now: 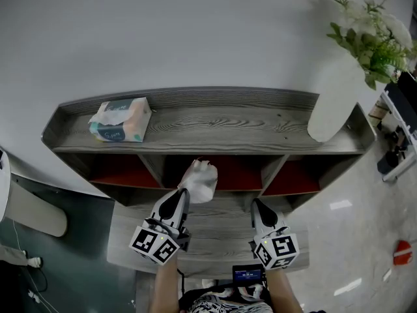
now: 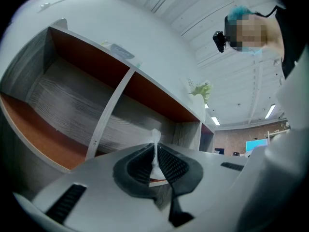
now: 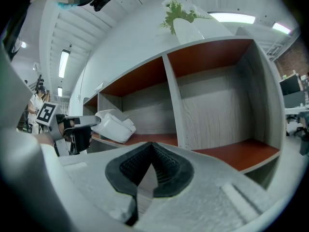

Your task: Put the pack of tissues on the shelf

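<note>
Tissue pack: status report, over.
Left hand-held gripper shut on tissue pack, by its edge. Right hand-held gripper shut, empty. Pack held at mouth of middle compartment, not set down. Nothing blocking.

White left gripper [image 1: 183,193] and right gripper [image 1: 257,205]; black ribbed pads [image 3: 131,166]; black-and-white marker cubes [image 1: 155,243]; perhaps a patterned top [image 1: 221,303]

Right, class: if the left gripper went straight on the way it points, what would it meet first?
Probably the middle compartment's back wall: the left gripper, jaws shut on the tissue pack, points into that compartment, and nothing shows in between. Depth is hard to judge.
</note>
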Demonstrator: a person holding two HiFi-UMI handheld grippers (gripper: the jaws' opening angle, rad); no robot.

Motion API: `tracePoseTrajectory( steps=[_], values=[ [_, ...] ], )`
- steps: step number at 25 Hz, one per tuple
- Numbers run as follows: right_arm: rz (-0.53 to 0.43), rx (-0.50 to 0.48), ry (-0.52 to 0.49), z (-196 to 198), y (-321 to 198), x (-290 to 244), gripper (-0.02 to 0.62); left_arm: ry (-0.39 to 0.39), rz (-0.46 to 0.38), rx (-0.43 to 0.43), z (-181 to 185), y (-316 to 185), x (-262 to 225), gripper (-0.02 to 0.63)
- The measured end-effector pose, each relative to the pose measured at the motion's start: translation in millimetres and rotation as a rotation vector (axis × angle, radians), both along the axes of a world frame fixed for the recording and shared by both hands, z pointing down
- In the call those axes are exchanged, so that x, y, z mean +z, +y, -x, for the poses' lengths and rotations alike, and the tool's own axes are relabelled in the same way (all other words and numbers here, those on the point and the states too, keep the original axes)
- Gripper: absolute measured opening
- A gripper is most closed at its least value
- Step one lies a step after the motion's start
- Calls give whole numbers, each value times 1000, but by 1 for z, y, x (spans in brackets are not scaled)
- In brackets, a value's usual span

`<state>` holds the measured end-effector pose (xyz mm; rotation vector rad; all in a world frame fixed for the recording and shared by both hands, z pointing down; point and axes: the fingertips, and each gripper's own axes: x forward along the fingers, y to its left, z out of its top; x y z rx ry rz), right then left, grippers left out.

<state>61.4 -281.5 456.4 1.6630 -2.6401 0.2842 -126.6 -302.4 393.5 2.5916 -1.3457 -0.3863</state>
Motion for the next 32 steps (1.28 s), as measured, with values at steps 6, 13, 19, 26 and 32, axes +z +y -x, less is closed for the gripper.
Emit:
tracePoseTrajectory(
  steps=[6,13,19,26,32],
  values=[
    [12,-3,-3,4,-2,3,5,-107,-5,-21,-3,-2,5,18],
    [20,-7,1,3,-7,5,5,-151,12,-39,-7,-9,20,18],
    [25,-4,4,-2,-11,8,5,-183,28,-112,-4,-18,19,18],
    [27,2,22,-11,-16,11,5,-181,18,-212,3,-29,19,18],
    [25,5,37,-21,-21,13,5,-162,23,-238,2,-37,25,17]
  ],
)
